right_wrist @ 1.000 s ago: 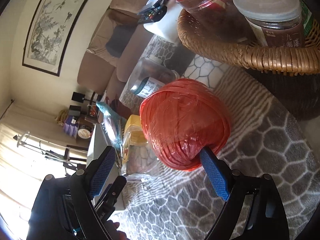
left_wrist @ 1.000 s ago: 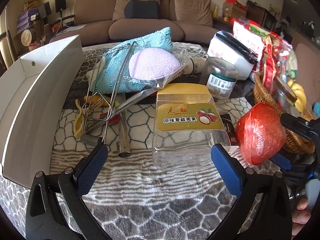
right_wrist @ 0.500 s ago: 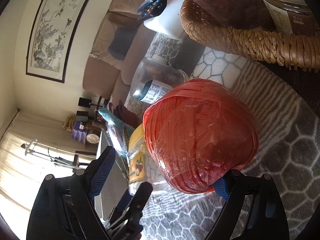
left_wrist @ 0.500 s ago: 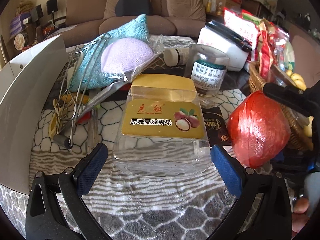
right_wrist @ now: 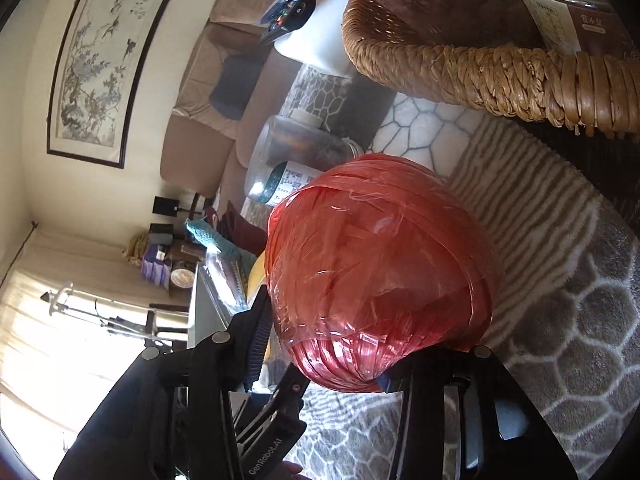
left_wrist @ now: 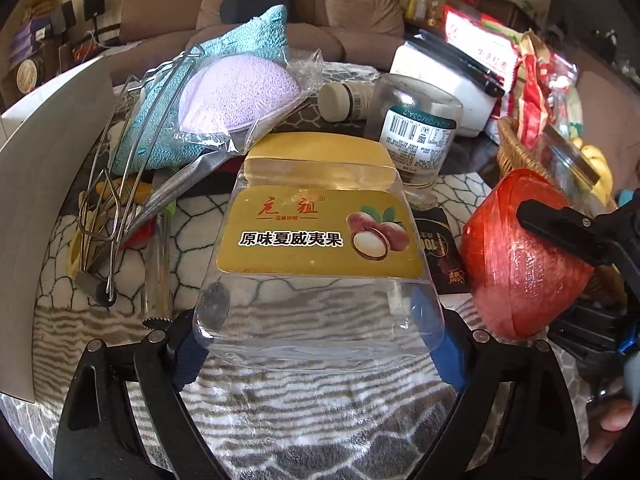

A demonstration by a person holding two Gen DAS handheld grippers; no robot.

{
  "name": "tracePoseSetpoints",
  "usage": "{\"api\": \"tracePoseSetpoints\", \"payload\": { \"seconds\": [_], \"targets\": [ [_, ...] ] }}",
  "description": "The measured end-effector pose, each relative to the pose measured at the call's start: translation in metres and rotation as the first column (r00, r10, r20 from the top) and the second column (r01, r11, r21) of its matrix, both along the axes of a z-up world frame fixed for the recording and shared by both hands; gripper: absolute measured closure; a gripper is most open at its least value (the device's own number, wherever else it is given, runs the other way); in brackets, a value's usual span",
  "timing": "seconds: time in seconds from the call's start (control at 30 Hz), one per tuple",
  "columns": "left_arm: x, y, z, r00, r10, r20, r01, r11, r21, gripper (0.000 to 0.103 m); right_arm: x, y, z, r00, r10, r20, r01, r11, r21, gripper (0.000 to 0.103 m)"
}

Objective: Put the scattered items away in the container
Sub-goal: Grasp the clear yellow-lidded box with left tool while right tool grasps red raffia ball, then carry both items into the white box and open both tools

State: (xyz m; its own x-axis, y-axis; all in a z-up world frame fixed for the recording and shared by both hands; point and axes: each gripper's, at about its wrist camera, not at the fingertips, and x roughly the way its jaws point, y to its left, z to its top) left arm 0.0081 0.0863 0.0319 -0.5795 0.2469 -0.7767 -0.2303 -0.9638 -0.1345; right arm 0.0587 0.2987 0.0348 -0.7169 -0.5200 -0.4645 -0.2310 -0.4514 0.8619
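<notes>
A clear plastic jar with a gold lid and label lies on the patterned cloth. My left gripper has its blue pads against both sides of the jar's base. A red ball of plastic twine fills the right wrist view; my right gripper is shut on it. The ball also shows at the right of the left wrist view, with a right finger across it. A white container wall stands at the left.
A teal cloth, a bagged purple sponge, wire tools and a metal tube lie behind the jar. A glass jar, a small bottle and a wicker basket stand at the right.
Both grippers moved forward and closed: the left pads came onto the clear jar's base, and the right fingers closed on the red twine ball.
</notes>
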Motion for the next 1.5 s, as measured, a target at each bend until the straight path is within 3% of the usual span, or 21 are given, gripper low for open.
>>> {"api": "tracePoseSetpoints", "payload": {
  "seconds": [0.23, 0.43, 0.63, 0.8, 1.2, 1.5],
  "targets": [
    [0.016, -0.019, 0.037, 0.999, -0.005, -0.049, 0.007, 0.999, 0.042, 0.014, 0.008, -0.002, 0.016, 0.998, 0.014, -0.057, -0.015, 1.0, -0.011, 0.074],
    [0.026, -0.038, 0.073, 0.997, 0.009, -0.08, -0.002, 0.997, 0.082, 0.014, 0.016, -0.01, 0.035, 0.991, 0.045, -0.123, -0.05, 0.998, -0.04, 0.079],
    [0.045, -0.068, 0.119, 0.99, 0.023, -0.136, -0.013, 0.997, 0.075, 0.014, 0.027, -0.032, 0.071, 0.97, 0.107, -0.219, -0.104, 0.994, 0.027, 0.079],
    [0.06, -0.109, 0.158, 0.982, 0.07, -0.175, -0.059, 0.996, 0.064, 0.014, 0.034, -0.058, 0.085, 0.962, 0.159, -0.221, -0.148, 0.987, 0.066, 0.079],
    [0.095, -0.236, 0.235, 0.943, 0.215, -0.255, -0.198, 0.976, 0.091, 0.014, 0.04, -0.17, 0.15, 0.902, 0.355, -0.244, -0.312, 0.929, 0.2, 0.079],
    [0.091, -0.328, 0.235, 0.913, 0.319, -0.253, -0.306, 0.948, 0.088, 0.014, 0.026, -0.275, 0.169, 0.864, 0.452, -0.222, -0.403, 0.885, 0.234, 0.079]
  ]
}}
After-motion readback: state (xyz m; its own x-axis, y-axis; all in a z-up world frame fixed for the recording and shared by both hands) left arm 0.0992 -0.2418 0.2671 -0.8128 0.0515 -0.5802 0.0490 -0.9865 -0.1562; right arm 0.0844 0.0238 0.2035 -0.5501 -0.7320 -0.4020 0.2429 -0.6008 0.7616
